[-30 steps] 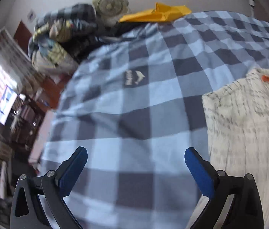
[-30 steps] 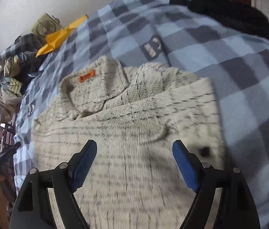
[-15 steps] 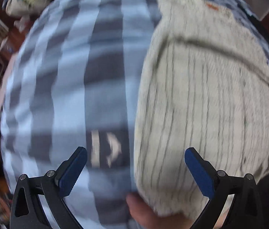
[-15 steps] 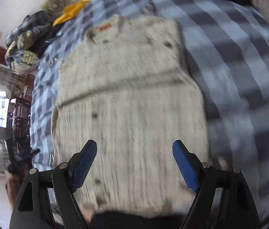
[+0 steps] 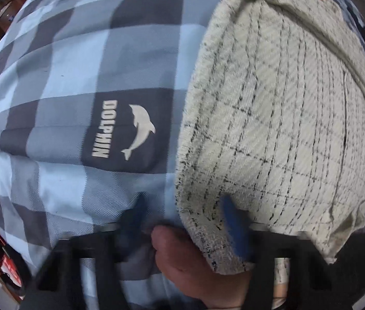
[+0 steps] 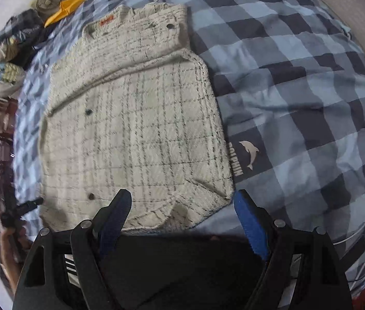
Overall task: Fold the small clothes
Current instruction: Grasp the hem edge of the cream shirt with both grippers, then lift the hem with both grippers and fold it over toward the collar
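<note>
The cream checked garment [image 6: 136,118] is laid flat on the blue checked bedcover [image 6: 298,82], long axis running 12 to 6 o'clock, collar at 12. Left gripper [image 5: 185,219] is closing over the near left hem corner, fabric seen between the jaws. Right gripper [image 6: 182,211] is held wide open, empty, with the right hem corner lying between its jaws.

"dolphin" with dolphin logo, on checked bedcover [image 5: 79,59].
</note>
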The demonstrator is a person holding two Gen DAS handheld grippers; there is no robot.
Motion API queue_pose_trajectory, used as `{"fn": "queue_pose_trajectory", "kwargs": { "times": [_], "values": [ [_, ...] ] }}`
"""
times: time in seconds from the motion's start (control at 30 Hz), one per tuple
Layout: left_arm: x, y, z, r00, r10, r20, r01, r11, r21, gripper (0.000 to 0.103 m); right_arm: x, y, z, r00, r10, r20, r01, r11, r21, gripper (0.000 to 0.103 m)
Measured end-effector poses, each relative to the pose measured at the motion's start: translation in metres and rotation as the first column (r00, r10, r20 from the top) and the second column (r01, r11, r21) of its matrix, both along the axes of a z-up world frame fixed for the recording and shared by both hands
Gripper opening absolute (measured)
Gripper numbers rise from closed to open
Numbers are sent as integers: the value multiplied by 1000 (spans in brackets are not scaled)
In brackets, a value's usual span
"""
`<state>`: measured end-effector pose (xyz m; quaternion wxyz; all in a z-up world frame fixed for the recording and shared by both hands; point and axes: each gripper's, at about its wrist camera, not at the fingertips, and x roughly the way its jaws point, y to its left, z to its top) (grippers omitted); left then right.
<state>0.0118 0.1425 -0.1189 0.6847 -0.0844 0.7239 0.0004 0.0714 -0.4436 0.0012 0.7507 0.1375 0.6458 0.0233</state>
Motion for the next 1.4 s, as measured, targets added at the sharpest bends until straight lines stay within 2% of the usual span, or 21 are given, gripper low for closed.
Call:
{"fn": "queue_pose_trajectory", "kwargs": {
  "times": [0.07,0.13,0.2,0.33,0.5,0.6,0.67,0.77,0.83,0.9,1.0,1.1,1.13,1.17,1.2,1.23,1.27,1.37,1.4],
  "values": [
    [1,-3,-3,1000,-4,-13,4,1000,-17,31,-3,1,-2,1000,12,-10,-12,1000,-10,79],
    [-1,1,-6,1000,1,-8,-1,999,-45,15,-3,1,-5,999,24,-35,-25,1000,-1,79],
    [-2,0,-5,1000,0,16,2,997,-72,8,-2,-4,-10,997,27,-76,-26,1000,14,79],
    [-4,0,13,996,8,90,5,989,-145,7,0,-8,-35,981,24,-194,-13,998,59,79],
    [-3,7,25,988,59,141,-26,974,-227,6,20,-16,-91,918,49,-394,-18,996,82,79],
    [-4,15,20,987,90,136,-55,969,-240,6,30,-6,-114,884,125,-450,-101,992,76,79],
    [-3,23,19,983,130,133,-90,957,-275,6,35,9,-122,867,193,-460,-178,981,75,79],
    [-6,38,23,976,180,125,-131,936,-327,6,39,38,-128,830,334,-446,-346,937,58,79],
    [-6,43,23,972,203,121,-150,925,-348,6,37,56,-135,785,419,-456,-451,891,42,79],
    [-5,46,23,970,211,119,-157,922,-354,6,30,74,-146,720,507,-474,-552,832,53,79],
    [-3,44,23,970,211,124,-157,925,-345,6,18,94,-164,643,581,-498,-644,762,57,79],
    [-2,44,22,970,212,121,-161,928,-336,6,6,107,-184,593,609,-527,-699,714,39,79],
    [-2,44,22,970,211,119,-161,928,-335,6,4,112,-188,587,612,-530,-704,709,39,79],
    [-2,44,21,970,212,117,-162,928,-336,6,-1,115,-191,577,622,-530,-715,698,41,77],
    [-2,45,21,970,211,117,-161,927,-339,6,-4,118,-191,568,639,-519,-730,682,40,56],
    [-2,45,21,970,212,116,-161,925,-345,6,-9,121,-190,558,659,-504,-747,664,41,19],
    [-2,45,21,970,214,115,-161,921,-354,6,-19,123,-188,548,675,-493,-759,649,46,5],
    [-3,48,23,965,236,118,-170,898,-407,6,-36,129,-178,577,679,-454,-758,653,12,3],
    [-4,50,26,960,251,122,-175,882,-438,6,-42,128,-168,610,677,-412,-741,671,5,3]
  ]
}}
